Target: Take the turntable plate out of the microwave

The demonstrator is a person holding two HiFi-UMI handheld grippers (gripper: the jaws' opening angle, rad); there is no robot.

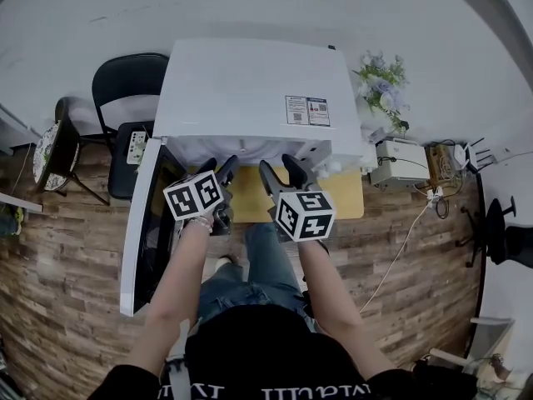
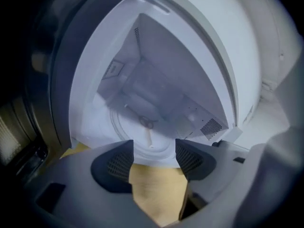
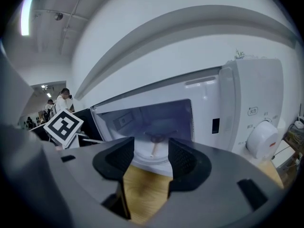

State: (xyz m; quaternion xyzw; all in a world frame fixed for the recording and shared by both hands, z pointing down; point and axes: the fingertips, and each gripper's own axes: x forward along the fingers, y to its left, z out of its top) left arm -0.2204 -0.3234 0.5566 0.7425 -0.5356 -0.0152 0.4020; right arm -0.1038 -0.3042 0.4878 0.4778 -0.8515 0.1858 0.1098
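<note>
A white microwave (image 1: 258, 90) stands on a wooden table (image 1: 250, 200) with its door (image 1: 146, 223) swung open to the left. Inside the cavity lies the clear glass turntable plate (image 2: 142, 127), and the hub beneath it shows through; the right gripper view also shows the plate (image 3: 153, 155). From the head view the plate is hidden. My left gripper (image 1: 218, 169) and right gripper (image 1: 281, 172) hover side by side just in front of the opening. In its own view the left gripper (image 2: 153, 151) is open, with only plate rim and table seen through the gap. The right gripper (image 3: 151, 146) is open too.
The microwave's control panel with a round knob (image 3: 261, 139) is right of the cavity. A black chair (image 1: 129, 82) stands at the back left, and flowers (image 1: 383, 82), a small white device (image 1: 400, 161) and cables lie to the right. People (image 3: 59, 99) stand far off.
</note>
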